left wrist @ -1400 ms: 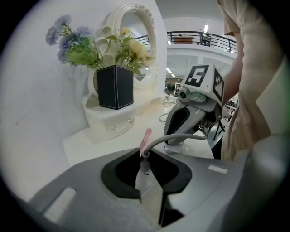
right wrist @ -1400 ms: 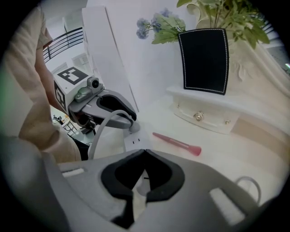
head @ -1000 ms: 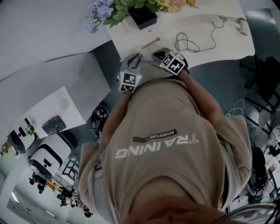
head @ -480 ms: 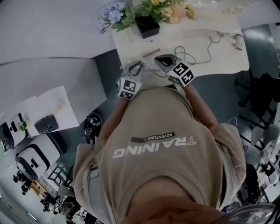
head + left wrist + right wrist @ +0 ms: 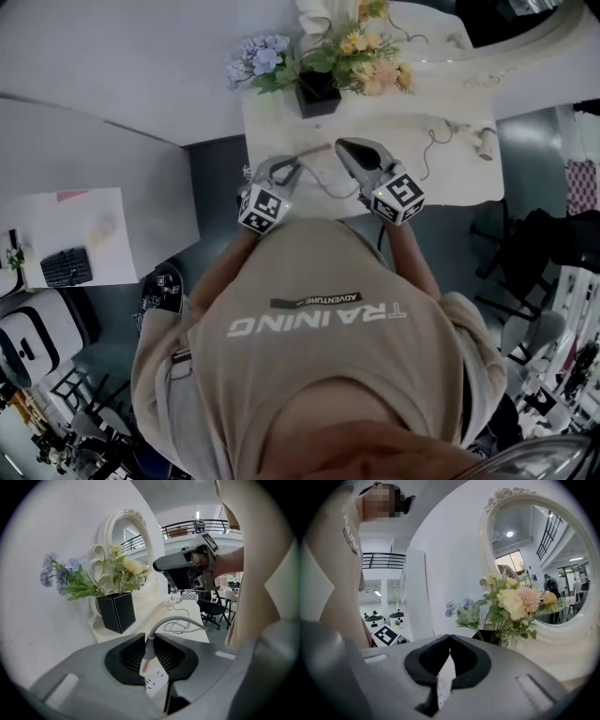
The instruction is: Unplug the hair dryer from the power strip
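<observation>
In the left gripper view my left gripper [image 5: 149, 637] is shut on the grey plug [image 5: 149, 649] of the hair dryer. The white power strip [image 5: 155, 684] shows just below it, between the jaws. The grey cord [image 5: 180, 619] curves away right across the table to the small white hair dryer [image 5: 176, 599]. In the head view the left gripper [image 5: 298, 164] sits at the table's front edge and the hair dryer [image 5: 486, 141] lies far right. My right gripper [image 5: 342, 145] is raised over the table, shut and holding nothing; it shows shut in both gripper views, right gripper [image 5: 157, 565] [image 5: 450, 637].
A black square vase [image 5: 319, 92] of flowers [image 5: 370, 61] stands at the back of the white table [image 5: 450, 183]. Behind it an ornate white mirror [image 5: 534, 559] leans on the wall. Dark chairs [image 5: 553, 234] stand to the right. A second desk with a keyboard [image 5: 66, 267] is at the left.
The head view has swung, so the table sits lower and more central. The right gripper looks larger and higher over the table. The left gripper stays at the front edge.
</observation>
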Demonstrator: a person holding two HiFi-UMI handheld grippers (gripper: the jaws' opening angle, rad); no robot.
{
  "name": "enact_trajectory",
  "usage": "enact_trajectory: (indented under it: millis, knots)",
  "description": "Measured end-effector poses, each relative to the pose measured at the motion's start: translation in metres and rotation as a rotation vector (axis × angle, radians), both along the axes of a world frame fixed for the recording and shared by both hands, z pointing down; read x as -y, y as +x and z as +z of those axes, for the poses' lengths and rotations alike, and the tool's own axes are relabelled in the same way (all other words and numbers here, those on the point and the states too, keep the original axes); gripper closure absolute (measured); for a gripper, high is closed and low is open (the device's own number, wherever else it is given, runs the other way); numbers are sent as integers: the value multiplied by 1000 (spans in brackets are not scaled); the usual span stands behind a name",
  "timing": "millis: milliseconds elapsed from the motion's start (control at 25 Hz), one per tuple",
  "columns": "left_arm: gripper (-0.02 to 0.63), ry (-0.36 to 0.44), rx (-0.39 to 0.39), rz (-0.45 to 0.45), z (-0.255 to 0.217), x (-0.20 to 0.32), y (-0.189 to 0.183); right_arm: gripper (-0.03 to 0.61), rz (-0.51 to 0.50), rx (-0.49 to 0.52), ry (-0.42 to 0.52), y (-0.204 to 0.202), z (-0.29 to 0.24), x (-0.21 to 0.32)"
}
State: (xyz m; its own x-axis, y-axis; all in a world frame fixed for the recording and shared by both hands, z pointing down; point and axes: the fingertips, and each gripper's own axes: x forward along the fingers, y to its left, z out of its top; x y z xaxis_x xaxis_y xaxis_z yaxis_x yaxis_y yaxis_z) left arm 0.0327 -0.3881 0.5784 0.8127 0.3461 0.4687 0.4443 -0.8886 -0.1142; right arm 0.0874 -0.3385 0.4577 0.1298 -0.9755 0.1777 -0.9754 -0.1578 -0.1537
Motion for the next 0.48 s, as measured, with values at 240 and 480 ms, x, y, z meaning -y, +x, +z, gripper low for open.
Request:
enact_trajectory:
  millis: [240,480]
  knots:
    - [551,-5,2,9,-2,5,-5,574,-27,13,-28,-12,10,8]
    - [551,-19,-3,10,-3,7,-4,574,-71,-11,-74,-26,15,11]
